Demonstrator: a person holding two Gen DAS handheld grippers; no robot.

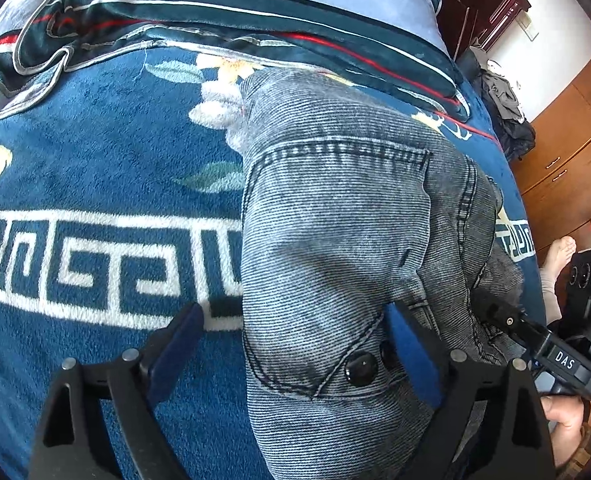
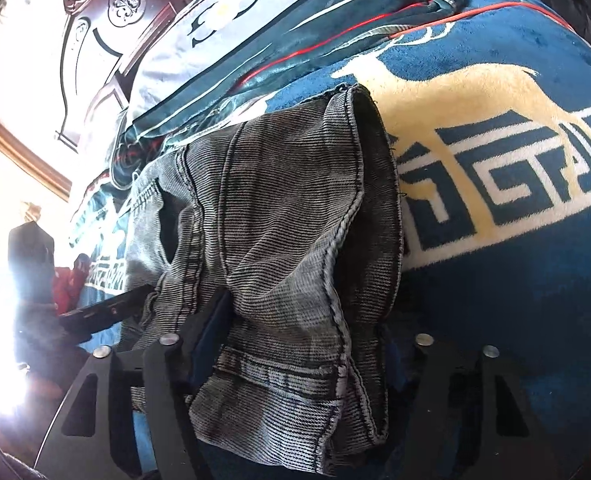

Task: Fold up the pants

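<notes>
- Our left wrist view gets the pocket side of the pants (image 1: 335,216), two dark buttons (image 1: 361,368) included, plus the right tool (image 1: 495,312) poking in from the side.
- Our right wrist view shows the hem end and a carved headboard (image 2: 95,40) instead.
- Pants are grey washed denim, bunched on the blue patterned bed blanket (image 1: 95,168).
- Left tool (image 1: 291,344) spread wide around the cloth, not pinching; right tool (image 2: 295,328) straddles the fabric, can't tell if it's gripping.

Pants (image 1: 335,208): grey washed denim with fine ribbing, folded into a thick bundle, lying flat on the blue patterned bed blanket. Stitched pocket faces up; two dark buttons (image 1: 361,368) sit at the near end. From the right wrist view, the hemmed leg opening (image 2: 371,184) lies on top (dark inside, slightly gaping).
</notes>
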